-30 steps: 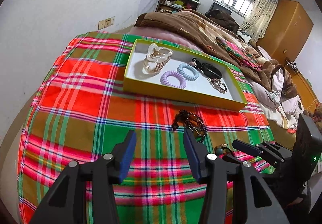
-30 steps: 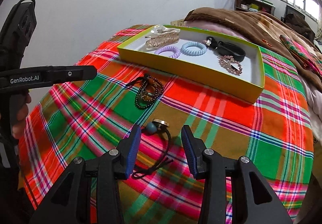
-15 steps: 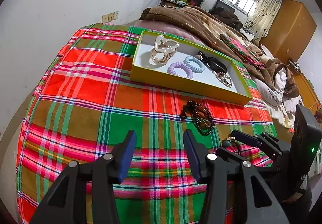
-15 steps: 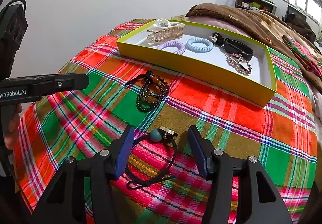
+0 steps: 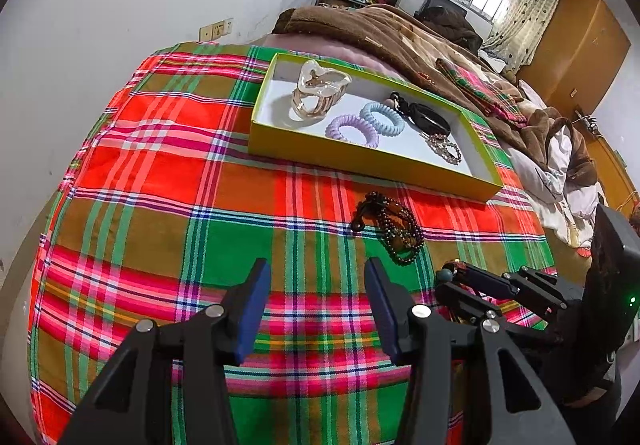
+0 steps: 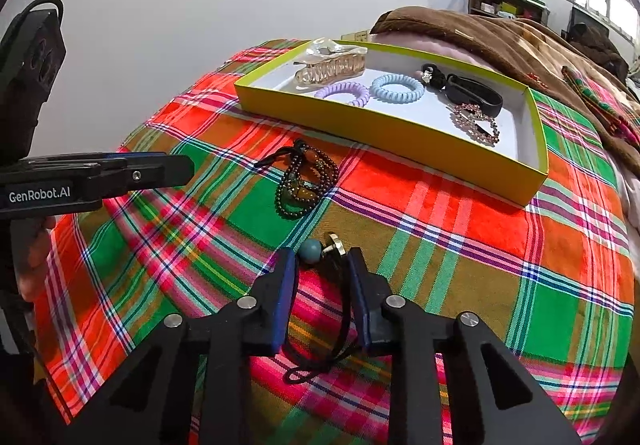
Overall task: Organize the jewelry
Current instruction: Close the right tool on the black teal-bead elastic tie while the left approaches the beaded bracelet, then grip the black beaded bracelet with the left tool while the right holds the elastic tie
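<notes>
Closing on the black hair tie (image 6: 320,309), right gripper (image 6: 322,269) narrows.

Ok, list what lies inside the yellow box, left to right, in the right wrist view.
Clear claw hair clip → purple coil hair tie → blue coil hair tie → black hair tie with charm → black band, with the sparkly heart clip in front of it.

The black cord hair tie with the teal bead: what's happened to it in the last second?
The right hand-held gripper has just been closing its jaws around the black cord hair tie with the teal bead, which lies between them on the plaid cloth. The left hand-held gripper, dark beaded bracelet and yellow tray are unchanged.
</notes>
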Demonstrator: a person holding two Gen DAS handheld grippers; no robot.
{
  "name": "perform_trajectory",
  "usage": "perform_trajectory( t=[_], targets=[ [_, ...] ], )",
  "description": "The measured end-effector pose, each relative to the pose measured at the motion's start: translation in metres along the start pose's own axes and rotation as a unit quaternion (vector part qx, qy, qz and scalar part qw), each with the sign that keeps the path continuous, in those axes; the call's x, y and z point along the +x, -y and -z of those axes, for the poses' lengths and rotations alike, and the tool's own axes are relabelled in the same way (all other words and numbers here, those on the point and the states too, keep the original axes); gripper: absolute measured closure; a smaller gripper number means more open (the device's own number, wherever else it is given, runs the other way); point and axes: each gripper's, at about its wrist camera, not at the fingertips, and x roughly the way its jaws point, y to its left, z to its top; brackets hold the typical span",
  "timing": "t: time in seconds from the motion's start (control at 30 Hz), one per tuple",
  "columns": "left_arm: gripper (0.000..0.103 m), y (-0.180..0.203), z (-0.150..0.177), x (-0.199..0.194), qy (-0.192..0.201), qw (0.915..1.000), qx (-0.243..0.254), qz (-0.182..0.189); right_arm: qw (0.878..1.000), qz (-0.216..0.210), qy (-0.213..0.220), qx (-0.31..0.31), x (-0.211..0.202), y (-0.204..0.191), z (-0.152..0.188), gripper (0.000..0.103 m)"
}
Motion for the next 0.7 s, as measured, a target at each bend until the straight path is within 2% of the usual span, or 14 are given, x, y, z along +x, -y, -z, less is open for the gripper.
perform_trajectory(
  t=[0.13,0.5,0.7],
  targets=[
    [0.053,0.003,0.001,0.003,-0.005,1.0,0.001,-0.003,1.0,0.001,0.008,0.003,-0.004,0.003,0.0,0.097],
    [0.053,0.012,0.0,0.013,-0.018,0.9998,0.006,-0.005,0.999,0.002,0.037,0.016,-0.019,0.013,0.003,0.099],
    [0.053,0.024,-0.007,0.02,-0.022,0.9997,0.011,0.006,0.998,0.003,0.058,0.036,-0.033,0.026,0.004,0.099]
  ],
)
